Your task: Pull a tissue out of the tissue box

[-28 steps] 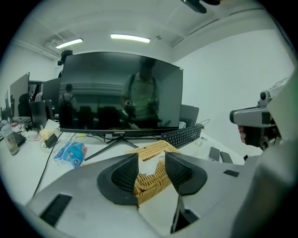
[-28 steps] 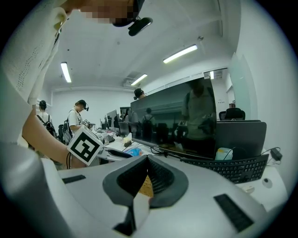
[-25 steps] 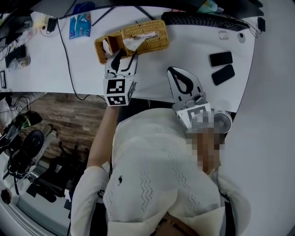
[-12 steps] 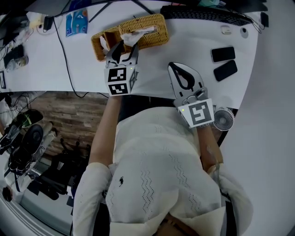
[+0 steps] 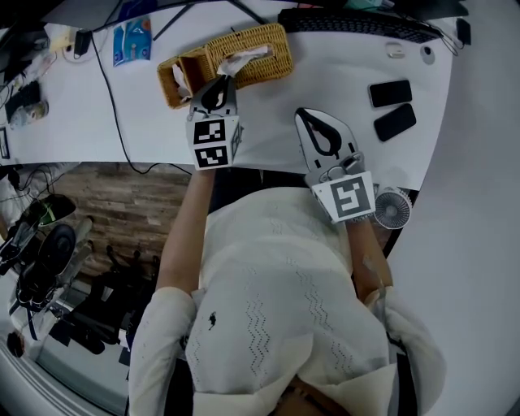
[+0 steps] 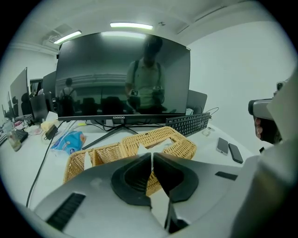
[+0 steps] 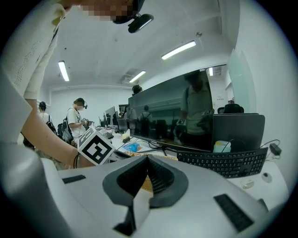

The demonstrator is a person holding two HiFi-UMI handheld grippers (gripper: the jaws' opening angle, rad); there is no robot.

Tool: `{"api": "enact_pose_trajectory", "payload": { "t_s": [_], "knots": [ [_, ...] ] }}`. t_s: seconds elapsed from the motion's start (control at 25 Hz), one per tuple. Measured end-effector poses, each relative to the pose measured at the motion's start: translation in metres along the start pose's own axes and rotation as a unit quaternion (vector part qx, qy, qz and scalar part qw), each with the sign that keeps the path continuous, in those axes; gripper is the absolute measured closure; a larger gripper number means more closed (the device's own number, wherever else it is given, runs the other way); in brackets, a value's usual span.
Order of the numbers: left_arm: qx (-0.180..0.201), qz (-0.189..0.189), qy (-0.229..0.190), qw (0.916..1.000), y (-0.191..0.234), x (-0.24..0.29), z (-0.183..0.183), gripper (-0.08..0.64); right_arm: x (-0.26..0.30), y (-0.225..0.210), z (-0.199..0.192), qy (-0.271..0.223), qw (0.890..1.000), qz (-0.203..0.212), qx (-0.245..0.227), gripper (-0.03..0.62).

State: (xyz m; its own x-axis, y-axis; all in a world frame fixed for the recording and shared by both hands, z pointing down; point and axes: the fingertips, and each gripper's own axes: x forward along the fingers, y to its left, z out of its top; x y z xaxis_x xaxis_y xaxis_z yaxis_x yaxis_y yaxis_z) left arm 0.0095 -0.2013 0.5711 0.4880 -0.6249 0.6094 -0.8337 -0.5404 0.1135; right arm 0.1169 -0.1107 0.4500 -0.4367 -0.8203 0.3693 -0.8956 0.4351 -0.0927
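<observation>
A wicker tissue box (image 5: 252, 58) lies on the white desk (image 5: 97, 114) at the far middle, with a white tissue (image 5: 234, 63) sticking out of its slot. My left gripper (image 5: 219, 84) reaches the box's near side, its jaws shut on the tissue's near edge. In the left gripper view the tips (image 6: 152, 155) meet in front of the tissue (image 6: 160, 147) and the box (image 6: 181, 144). My right gripper (image 5: 301, 114) hovers over the desk's front part to the right of the box, shut and holding nothing; its tips (image 7: 147, 159) touch.
Two dark phones (image 5: 388, 93) (image 5: 394, 124) lie at the right, a black keyboard (image 5: 357, 24) at the back. A blue packet (image 5: 132, 41) and a black cable (image 5: 118, 106) are on the left. A small fan (image 5: 393, 210) sits at the desk's front right. A monitor (image 6: 121, 74) stands behind the box.
The left gripper's jaws, open one second and half a second ago, have shut at the tissue, and it has moved slightly closer to the box. The right gripper has barely moved.
</observation>
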Motion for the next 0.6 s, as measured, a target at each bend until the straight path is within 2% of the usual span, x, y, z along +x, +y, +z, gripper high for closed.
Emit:
{"api": "enact_pose_trajectory", "payload": {
  "t_s": [0.28, 0.6],
  "knots": [
    [-0.003, -0.02, -0.007, 0.9998, -0.007, -0.008, 0.0, 0.54, 0.001, 0.0, -0.001, 0.002, 1.0, -0.004, 0.001, 0.591],
    [0.0, -0.014, -0.009, 0.9999, -0.007, -0.016, -0.003, 0.54, -0.001, 0.008, 0.0, -0.002, 1.0, 0.003, -0.006, 0.591]
  ]
}}
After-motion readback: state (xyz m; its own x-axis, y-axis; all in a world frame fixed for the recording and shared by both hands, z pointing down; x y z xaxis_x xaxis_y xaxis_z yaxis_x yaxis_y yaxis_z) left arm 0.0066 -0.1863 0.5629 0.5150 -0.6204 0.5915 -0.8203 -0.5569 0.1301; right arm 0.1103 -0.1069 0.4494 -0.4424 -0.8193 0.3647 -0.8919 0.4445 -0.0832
